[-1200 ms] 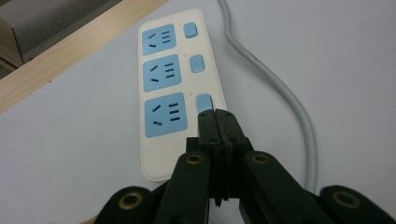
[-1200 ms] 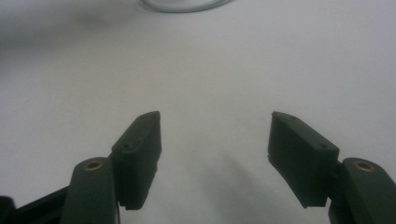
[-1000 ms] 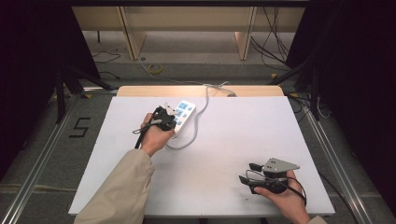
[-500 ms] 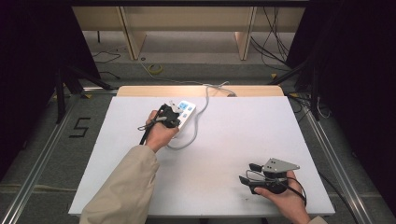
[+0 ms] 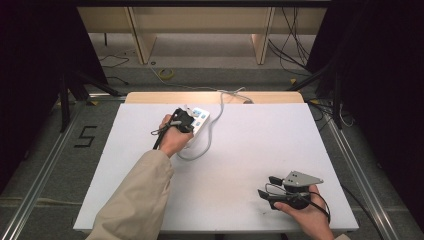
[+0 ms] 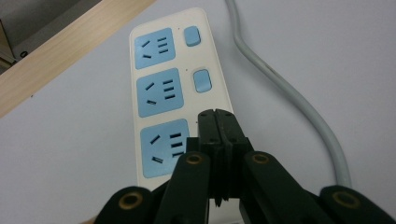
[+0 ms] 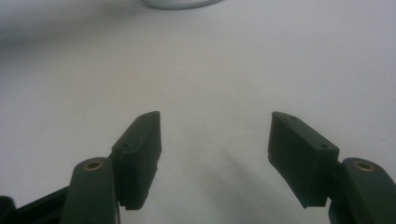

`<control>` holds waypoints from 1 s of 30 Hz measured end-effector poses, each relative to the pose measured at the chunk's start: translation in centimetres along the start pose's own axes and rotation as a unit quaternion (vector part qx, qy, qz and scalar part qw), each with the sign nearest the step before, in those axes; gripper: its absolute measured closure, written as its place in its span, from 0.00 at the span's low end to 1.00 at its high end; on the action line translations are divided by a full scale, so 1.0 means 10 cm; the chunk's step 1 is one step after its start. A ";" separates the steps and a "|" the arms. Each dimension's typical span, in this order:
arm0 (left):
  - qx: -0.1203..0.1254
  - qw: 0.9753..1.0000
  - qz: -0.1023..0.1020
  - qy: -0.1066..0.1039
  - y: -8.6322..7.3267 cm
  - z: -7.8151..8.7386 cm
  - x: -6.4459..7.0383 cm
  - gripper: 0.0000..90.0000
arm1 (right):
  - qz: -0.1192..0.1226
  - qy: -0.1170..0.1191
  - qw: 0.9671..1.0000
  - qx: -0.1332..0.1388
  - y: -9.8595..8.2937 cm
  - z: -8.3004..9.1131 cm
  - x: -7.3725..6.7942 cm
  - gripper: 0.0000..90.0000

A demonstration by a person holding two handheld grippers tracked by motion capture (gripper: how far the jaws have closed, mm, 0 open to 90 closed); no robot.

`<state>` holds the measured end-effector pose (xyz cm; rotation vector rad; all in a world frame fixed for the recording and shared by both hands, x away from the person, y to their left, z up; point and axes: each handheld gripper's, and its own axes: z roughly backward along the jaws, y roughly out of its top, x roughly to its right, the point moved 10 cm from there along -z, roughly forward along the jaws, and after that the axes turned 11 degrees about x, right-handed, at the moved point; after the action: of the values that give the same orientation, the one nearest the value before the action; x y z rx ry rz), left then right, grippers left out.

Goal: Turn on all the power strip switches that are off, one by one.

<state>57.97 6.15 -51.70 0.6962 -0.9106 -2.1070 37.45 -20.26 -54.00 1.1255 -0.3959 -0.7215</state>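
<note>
Left gripper (image 6: 215, 116): fingers closed, tips over power strip (image 6: 161, 95) beside its third switch. High view hides this; right gripper (image 5: 269, 186) fingers open above bare worktop (image 5: 260, 135).

White power strip (image 6: 180, 88), three blue sockets, two visible blue switches, flat near table's far edge, grey cable (image 6: 299, 102) attached

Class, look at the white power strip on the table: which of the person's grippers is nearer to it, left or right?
Left. The left gripper, jaws closed, sits over the power strip by its switches. The right gripper, jaws open, rests far away at the table's near right corner.
</note>
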 end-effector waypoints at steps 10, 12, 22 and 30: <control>-0.011 1.000 0.005 -0.004 -0.03 -0.09 -0.01 1.00 | -0.001 0.000 1.000 -0.001 0.00 0.00 -0.01 0.40; -0.011 1.000 0.006 -0.005 -0.03 -0.10 -0.02 1.00 | -0.001 0.000 1.000 0.000 0.00 0.00 0.00 0.40; -0.017 1.000 0.001 -0.001 -0.02 -0.10 -0.05 1.00 | 0.000 0.001 1.000 -0.001 0.00 0.00 0.00 0.40; -0.022 1.000 -0.001 -0.004 -0.02 -0.12 -0.03 1.00 | 0.001 0.001 1.000 -0.001 0.00 0.00 0.00 0.40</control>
<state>58.91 6.02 -52.57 0.6659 -0.8669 -2.1259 37.44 -20.27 -54.03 1.1235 -0.3933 -0.7185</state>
